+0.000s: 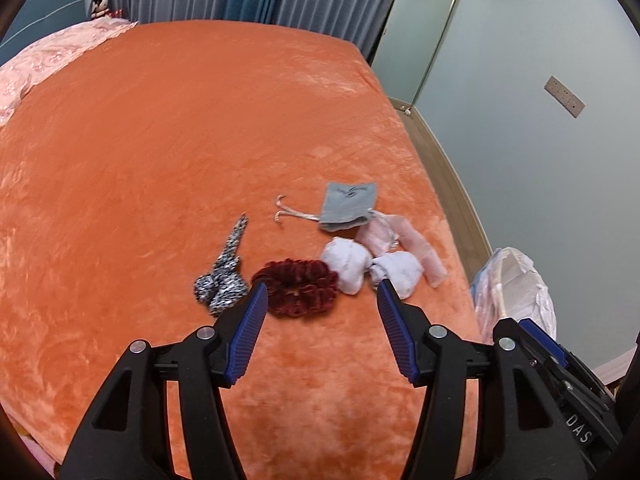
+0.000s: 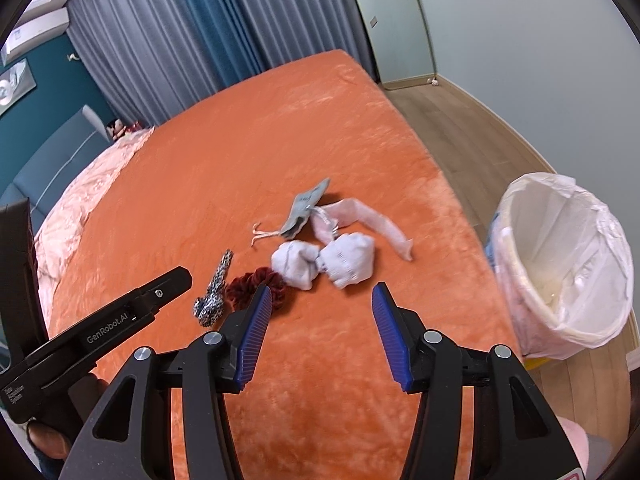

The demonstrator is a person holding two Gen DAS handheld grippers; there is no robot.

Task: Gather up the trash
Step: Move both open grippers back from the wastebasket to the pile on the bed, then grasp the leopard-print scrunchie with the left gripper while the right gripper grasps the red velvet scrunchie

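- Far left on the orange bed cover lies a black-and-white patterned scrunchie, its tail stretched away from the cameras.
- Just right of it, touching or nearly so, sits a dark red velvet scrunchie.
- The left gripper hangs over the cover with its blue-padded jaws spread and nothing between them; the red scrunchie lies just beyond its left fingertip.
- Next come 2 balled white socks, side by side and touching.
- Behind them are a grey drawstring pouch with pale cords, and a pink strip of fabric.
- The right gripper is likewise spread and empty, near the socks.
- Far right, on the wooden floor beside the bed, stands a bin with a white liner.
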